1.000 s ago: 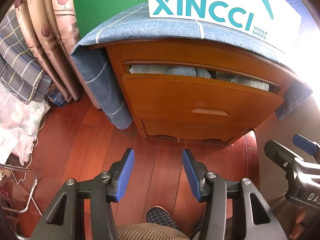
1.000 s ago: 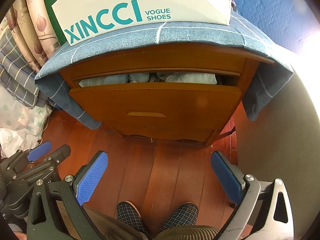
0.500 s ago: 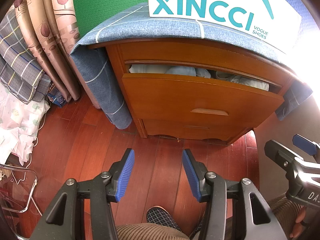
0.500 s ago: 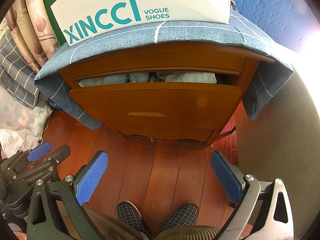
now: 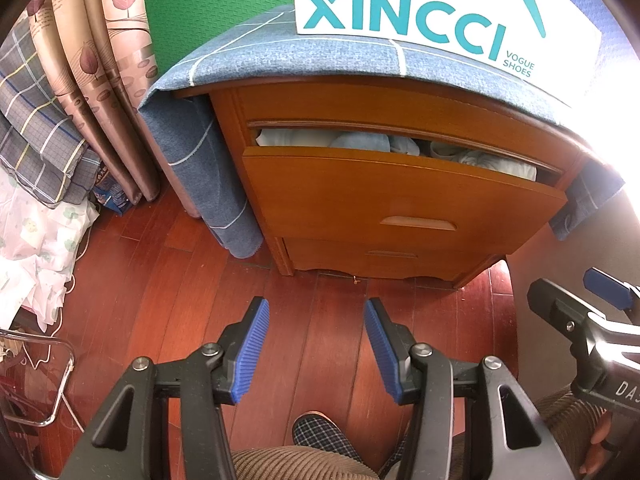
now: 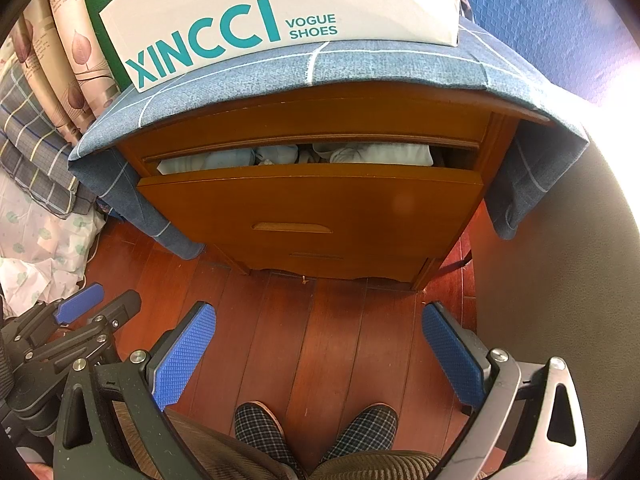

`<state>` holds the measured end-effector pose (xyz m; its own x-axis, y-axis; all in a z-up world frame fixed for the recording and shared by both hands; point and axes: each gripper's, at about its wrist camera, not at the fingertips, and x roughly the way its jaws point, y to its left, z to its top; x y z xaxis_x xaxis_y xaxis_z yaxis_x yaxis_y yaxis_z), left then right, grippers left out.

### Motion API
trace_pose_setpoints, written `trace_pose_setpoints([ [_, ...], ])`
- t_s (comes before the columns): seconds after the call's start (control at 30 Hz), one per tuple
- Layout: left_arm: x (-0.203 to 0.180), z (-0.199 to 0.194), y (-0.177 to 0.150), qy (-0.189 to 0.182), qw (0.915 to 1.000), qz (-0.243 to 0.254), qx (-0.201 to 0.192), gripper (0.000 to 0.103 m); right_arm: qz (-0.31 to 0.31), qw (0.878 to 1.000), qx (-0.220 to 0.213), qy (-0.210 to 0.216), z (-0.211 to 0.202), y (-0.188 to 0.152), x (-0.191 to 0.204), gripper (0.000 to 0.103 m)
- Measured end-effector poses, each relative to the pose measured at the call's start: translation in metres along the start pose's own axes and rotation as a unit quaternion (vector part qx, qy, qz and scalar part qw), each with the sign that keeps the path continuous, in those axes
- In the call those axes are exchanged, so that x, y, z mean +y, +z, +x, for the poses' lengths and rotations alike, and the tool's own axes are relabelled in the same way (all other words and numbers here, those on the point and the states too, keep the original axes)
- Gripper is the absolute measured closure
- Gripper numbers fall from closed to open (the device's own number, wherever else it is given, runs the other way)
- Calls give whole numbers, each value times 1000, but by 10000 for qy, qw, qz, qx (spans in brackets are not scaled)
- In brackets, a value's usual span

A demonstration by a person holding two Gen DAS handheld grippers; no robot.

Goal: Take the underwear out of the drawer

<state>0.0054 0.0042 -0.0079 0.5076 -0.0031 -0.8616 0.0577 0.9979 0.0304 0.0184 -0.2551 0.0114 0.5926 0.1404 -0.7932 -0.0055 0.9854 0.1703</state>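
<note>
A wooden nightstand's top drawer (image 5: 384,196) (image 6: 312,200) stands pulled out a little. Light blue underwear (image 5: 360,142) (image 6: 360,154) shows in the gap above its front panel. My left gripper (image 5: 316,312) hangs open over the red wood floor, well short of the drawer, with nothing between its blue pads. My right gripper (image 6: 318,320) is open wider, also empty, above the floor in front of the nightstand. Each gripper appears at the edge of the other's view: the right gripper (image 5: 592,304) and the left gripper (image 6: 92,304).
A blue checked cloth (image 5: 280,48) covers the nightstand top, with a white shoe box (image 6: 260,12) on it. Patterned curtains (image 5: 92,60) and bedding (image 5: 36,220) lie to the left. A grey surface (image 6: 560,280) rises at the right. The person's plaid slippers (image 6: 312,428) rest on the floor below.
</note>
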Motion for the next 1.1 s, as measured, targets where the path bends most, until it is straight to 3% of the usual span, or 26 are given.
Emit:
trace_pose_setpoints([
  [0.73,-2,0,-2,10,10000,-10,-1,52,61,10000,-27,72,-1,-1,-4,1],
  [1.1,20,-6,6,-731,9951,-662,-62,52,214,9996,-69,157,-3,-1,-14,1],
])
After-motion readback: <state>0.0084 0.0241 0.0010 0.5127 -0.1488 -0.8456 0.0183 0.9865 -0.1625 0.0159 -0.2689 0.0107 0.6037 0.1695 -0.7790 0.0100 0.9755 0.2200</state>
